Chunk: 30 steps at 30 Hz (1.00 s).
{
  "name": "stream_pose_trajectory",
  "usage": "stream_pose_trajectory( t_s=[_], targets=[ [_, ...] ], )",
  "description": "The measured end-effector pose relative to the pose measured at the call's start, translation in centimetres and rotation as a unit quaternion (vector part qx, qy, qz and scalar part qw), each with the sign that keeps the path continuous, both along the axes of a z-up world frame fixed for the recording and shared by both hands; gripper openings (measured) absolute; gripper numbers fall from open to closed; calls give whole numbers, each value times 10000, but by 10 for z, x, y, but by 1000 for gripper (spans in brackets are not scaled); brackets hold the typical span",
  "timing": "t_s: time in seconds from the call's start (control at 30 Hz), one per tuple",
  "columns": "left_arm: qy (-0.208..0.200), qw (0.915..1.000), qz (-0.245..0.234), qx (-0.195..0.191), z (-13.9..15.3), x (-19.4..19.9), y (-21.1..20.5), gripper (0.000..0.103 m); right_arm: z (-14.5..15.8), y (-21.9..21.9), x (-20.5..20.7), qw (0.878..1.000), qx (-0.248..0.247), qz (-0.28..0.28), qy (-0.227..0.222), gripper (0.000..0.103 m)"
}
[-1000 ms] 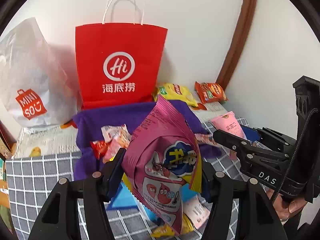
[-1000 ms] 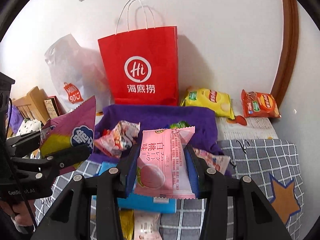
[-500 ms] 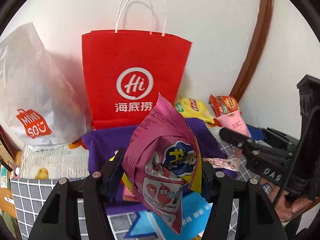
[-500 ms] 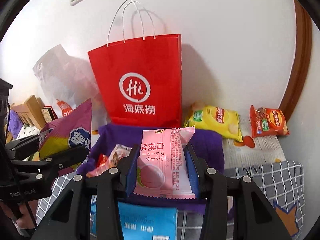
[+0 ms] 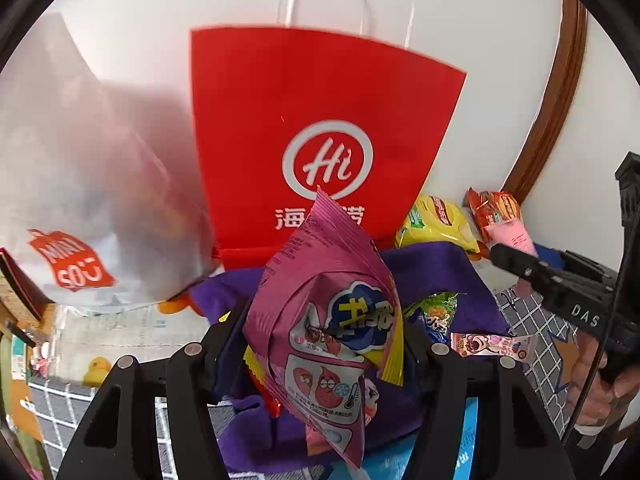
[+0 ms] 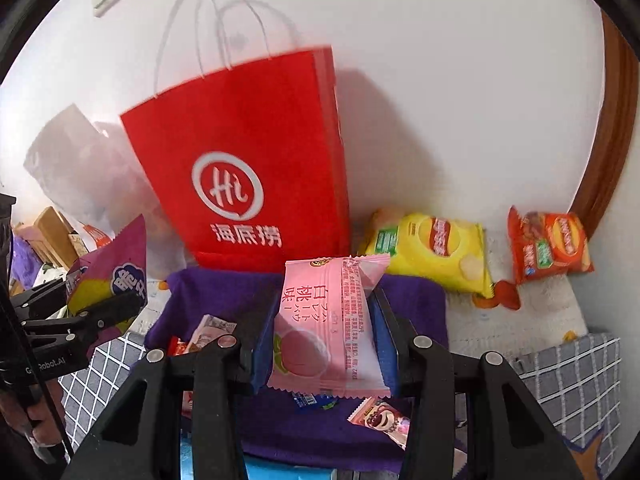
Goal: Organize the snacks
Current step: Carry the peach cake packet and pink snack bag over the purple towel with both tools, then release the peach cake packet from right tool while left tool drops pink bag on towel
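Left wrist: red paper bag [image 5: 320,128] blocks your 12 o'clock, white wall behind | your left gripper [image 5: 320,344] clamps the purple snack packet [image 5: 328,320] upright | Right wrist: yellow chip bag [image 6: 432,256] at 1 o'clock | your right gripper [image 6: 320,344] clamps the pink peach packet [image 6: 332,320] above purple cloth [image 6: 200,300].

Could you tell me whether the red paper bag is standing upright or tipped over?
Upright: the red paper bag stands against the wall, handles pointing up.

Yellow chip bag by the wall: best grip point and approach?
Take the yellow chip bag by its near crimped edge, coming from the front over the purple cloth. It lies flat with the wall behind and the red bag at its left.
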<state>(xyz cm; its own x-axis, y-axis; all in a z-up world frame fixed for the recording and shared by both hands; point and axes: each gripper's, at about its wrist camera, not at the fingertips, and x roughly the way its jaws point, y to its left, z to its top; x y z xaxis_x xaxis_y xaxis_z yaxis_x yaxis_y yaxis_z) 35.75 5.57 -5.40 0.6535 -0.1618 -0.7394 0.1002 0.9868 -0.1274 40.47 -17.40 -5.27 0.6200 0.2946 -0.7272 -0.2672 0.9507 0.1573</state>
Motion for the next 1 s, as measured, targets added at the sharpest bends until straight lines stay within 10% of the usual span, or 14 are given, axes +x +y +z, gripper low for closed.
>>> stream_pose_trajectory(
  t_s=[1.0],
  targets=[
    [874, 9962, 14, 65, -74, 31, -4, 63, -91, 34, 26, 9930, -640, 519, 844, 45]
  ],
)
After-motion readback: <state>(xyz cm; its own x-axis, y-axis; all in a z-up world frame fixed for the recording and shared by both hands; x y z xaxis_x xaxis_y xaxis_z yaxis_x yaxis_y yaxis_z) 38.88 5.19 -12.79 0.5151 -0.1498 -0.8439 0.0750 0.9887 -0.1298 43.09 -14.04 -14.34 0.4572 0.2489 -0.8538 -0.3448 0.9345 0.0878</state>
